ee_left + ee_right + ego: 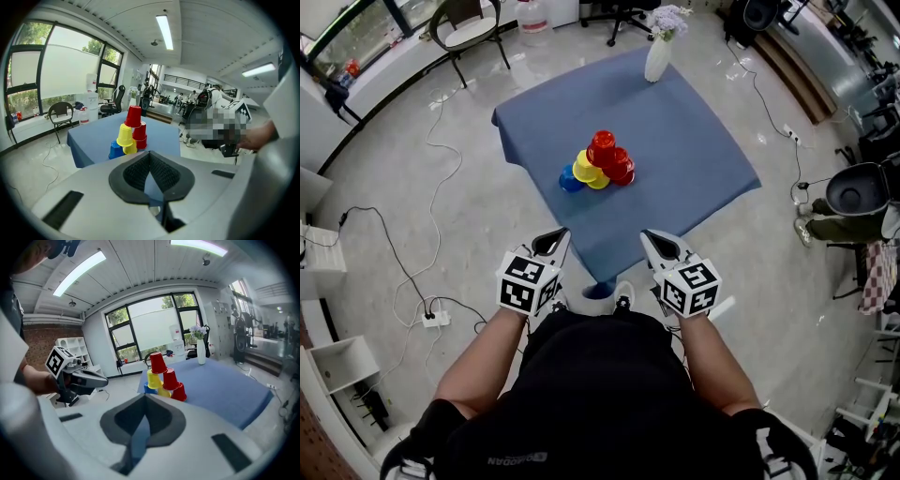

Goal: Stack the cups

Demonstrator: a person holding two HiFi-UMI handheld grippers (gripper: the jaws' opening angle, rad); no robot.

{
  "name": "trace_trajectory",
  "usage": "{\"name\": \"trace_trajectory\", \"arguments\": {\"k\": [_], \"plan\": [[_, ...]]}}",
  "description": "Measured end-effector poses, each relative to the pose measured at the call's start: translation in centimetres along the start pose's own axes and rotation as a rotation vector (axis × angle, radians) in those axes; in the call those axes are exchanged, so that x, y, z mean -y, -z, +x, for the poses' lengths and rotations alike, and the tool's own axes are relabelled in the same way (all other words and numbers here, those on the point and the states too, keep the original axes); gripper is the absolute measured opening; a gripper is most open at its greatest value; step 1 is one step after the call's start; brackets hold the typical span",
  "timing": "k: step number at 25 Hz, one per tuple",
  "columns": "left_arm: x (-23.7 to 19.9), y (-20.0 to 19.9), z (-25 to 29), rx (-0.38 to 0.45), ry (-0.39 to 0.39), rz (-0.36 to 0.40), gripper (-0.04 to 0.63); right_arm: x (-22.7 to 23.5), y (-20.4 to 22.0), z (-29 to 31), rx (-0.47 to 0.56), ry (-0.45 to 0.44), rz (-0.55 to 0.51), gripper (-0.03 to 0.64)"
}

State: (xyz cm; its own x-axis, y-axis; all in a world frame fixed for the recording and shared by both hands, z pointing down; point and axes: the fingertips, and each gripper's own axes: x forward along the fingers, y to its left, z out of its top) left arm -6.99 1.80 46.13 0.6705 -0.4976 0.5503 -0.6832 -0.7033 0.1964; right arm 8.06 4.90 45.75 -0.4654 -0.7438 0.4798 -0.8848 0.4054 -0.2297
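A pyramid of upside-down cups [598, 164] stands in the middle of the blue-clothed table [694, 141]. A red cup [602, 146] is on top, with yellow [585, 170], red [622, 167] and blue [570, 182] cups under it. My left gripper [553, 240] and right gripper [658, 242] hover side by side off the table's near corner, well short of the cups. Both are shut with nothing between the jaws. The left gripper view has the pyramid [131, 133] ahead beyond the closed left gripper [149, 155]. In the right gripper view the cups [163, 376] stand past the closed right gripper [145, 399].
A white vase with flowers [658, 54] stands at the table's far edge. Cables and a power strip [437, 319] lie on the floor at left. A chair [469, 28] is at the back left, an office chair [859, 189] at right, white shelves [342, 361] at lower left.
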Motion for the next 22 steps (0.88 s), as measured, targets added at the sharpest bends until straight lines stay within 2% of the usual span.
{"name": "trace_trajectory", "arguments": {"k": [22], "plan": [[-0.36, 0.02, 0.13, -0.001, -0.005, 0.003, 0.005, 0.13, 0.10, 0.26, -0.006, 0.005, -0.009, 0.002]]}}
